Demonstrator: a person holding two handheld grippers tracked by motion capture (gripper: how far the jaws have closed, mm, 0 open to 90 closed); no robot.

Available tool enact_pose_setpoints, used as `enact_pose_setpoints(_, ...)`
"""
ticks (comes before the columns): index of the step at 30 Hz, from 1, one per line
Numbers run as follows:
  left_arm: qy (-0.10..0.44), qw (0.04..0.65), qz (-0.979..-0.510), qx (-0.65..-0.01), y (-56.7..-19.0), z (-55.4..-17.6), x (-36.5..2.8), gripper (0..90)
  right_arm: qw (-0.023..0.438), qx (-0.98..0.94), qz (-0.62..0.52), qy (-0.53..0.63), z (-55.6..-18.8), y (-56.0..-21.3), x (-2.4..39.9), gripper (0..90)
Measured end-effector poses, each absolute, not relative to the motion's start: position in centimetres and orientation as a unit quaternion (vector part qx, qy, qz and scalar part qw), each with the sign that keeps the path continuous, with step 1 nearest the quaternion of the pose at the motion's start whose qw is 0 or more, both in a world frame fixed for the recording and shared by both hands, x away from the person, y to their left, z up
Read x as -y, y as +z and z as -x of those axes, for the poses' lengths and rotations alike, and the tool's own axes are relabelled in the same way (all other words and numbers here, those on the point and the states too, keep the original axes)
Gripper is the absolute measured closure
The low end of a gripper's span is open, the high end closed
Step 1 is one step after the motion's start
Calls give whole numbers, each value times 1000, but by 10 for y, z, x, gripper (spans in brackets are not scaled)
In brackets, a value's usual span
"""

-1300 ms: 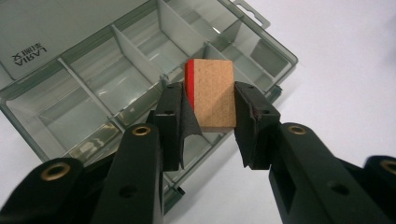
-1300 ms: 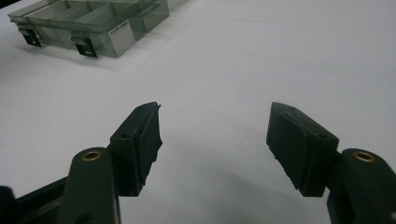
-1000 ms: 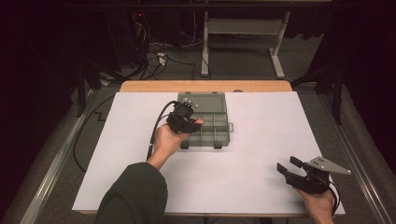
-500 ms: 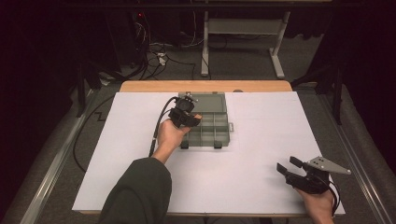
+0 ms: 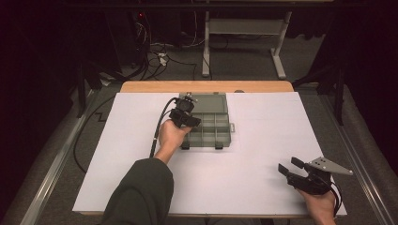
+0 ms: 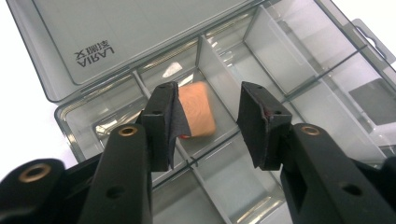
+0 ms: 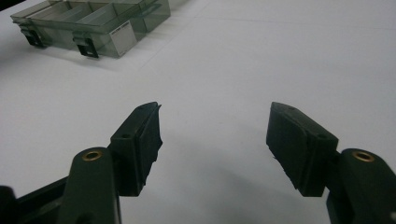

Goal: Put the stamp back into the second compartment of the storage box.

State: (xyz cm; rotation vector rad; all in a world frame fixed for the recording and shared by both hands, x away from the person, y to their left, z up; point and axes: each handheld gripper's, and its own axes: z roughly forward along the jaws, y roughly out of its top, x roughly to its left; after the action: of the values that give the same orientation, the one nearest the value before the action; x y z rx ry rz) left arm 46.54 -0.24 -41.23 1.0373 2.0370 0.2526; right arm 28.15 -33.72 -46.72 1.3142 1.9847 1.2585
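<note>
Compartments of a smoke-grey plastic organizer box (image 5: 209,125) sit under the left gripper (image 5: 185,117), which a person's left hand (image 5: 171,136) holds over the box near the far middle of the white table sheet (image 5: 263,187). In the left gripper view, an orange-tan block (image 6: 197,109), blurred and perhaps an eraser, lies in a compartment close to the box's hinged lid (image 6: 140,32); the gripper's jaws have just been opening and now stand partly apart, the block seen between and below them. The left pad hides the block's near edge, so whether it still touches the block cannot be told; the other pad is clearly apart from it. A scrap of dark pad lining hangs loose over the block's side. Printed lettering on the open lid reads upside down. From the high view the hand and gripper cover the box's left compartments, and the block itself cannot be made out there.

The right gripper (image 5: 293,172) rests well apart, near the table's front right corner, the hand behind it cut off by the frame's bottom edge. Its jaws stand wide with bare white sheet between them; the box's latches (image 7: 86,46) show far off at the top left of the right gripper view.
</note>
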Motion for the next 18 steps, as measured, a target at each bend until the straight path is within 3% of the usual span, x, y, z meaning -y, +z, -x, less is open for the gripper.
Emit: enact_pose_setpoints(18,89,437,-408,-796,-395,-438,-11,479,225,-720,-475,454,-281,-467,336,351)
